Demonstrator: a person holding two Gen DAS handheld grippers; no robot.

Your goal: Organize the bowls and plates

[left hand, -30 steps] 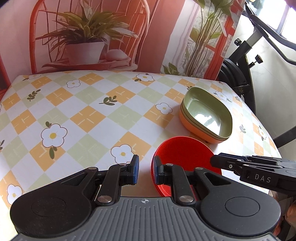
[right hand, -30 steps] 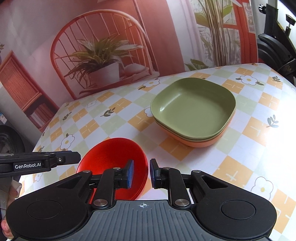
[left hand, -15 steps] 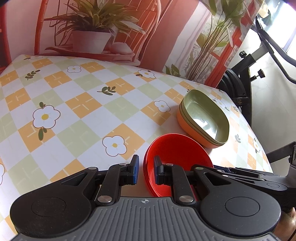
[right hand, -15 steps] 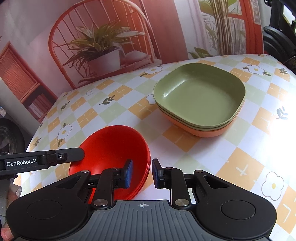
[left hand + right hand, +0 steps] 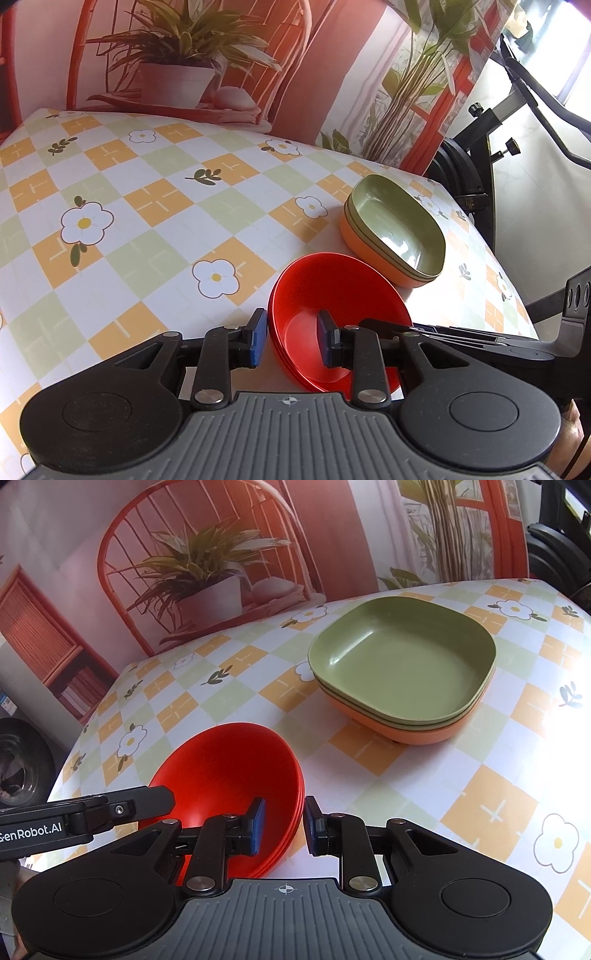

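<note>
Near the front edge of the table [image 5: 491,808] sits the stack of red bowls [image 5: 229,760], three or so nested rims showing at its side, and both of my tools straddle its rim from opposite sides. My left gripper [image 5: 291,338] has its jaws apart, one blue pad outside the wall and one inside the bowl, not yet pressing as far as I can tell. My right gripper [image 5: 284,825] is likewise parted across the rim at the other side, one pad over the red interior, the other over the cloth. I judge these bowls light, stiff plastic with a smooth, slippery finish; the thin rim is the only sensible place to pinch, and gripping just the top rim could lift one bowl and leave the others behind, so I would take all the rims together. Just beyond, toward the right edge, stands the stack of square plates [image 5: 402,664], green ones on an orange one, apart from the bowls. A printed backdrop [image 5: 207,565] of a chair and potted plant closes off the far edge.
</note>
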